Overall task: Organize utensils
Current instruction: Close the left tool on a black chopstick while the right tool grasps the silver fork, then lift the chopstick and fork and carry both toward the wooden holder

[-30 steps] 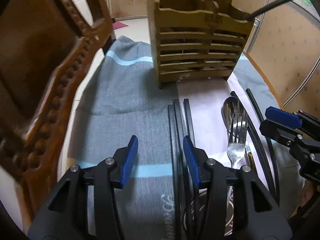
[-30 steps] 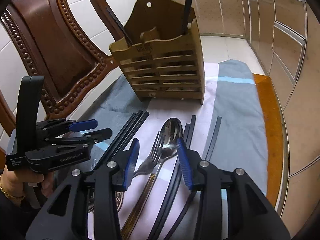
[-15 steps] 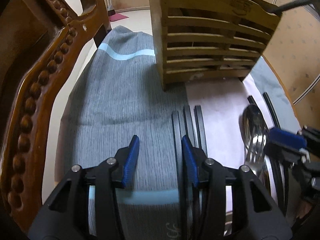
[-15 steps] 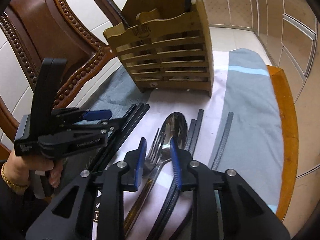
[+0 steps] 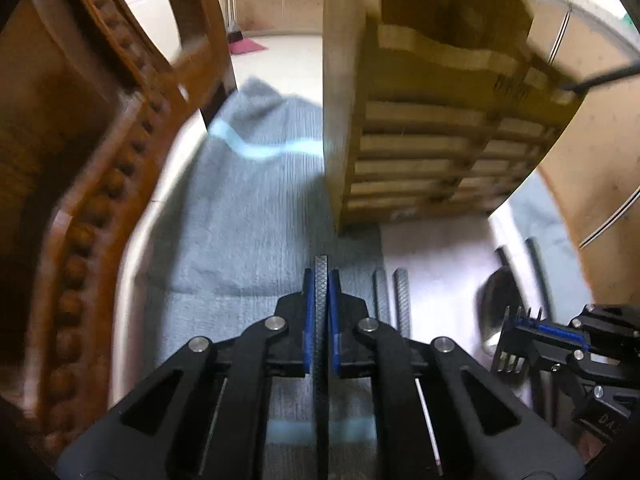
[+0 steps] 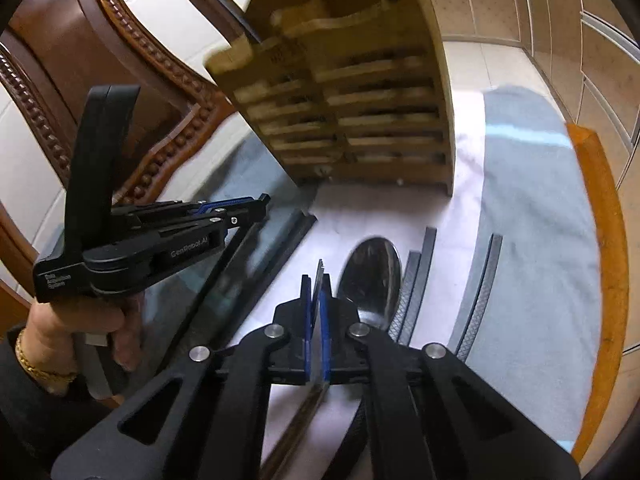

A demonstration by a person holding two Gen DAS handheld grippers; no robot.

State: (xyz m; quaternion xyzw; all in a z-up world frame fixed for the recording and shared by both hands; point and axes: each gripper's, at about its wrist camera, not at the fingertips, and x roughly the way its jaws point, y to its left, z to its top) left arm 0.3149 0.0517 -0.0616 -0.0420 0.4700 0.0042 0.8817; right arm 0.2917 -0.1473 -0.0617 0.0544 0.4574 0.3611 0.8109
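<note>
My left gripper has its jaws closing, blue pads pressed on a black textured chopstick lifted over the grey cloth. From the right wrist view the left gripper hangs at the left, a hand on its handle. My right gripper is also closing, with its pads clamped on a silver fork. A spoon lies just right of it. The slatted wooden holder stands close ahead, with a black stick poking out.
Loose black chopsticks lie on the white and grey cloth. A carved wooden chair crowds the left side. The table's orange rim curves at the right, with cabinets beyond.
Both grippers went from open to shut, the left on a chopstick and the right on the fork. Both moved closer to the holder, which now looms larger.
</note>
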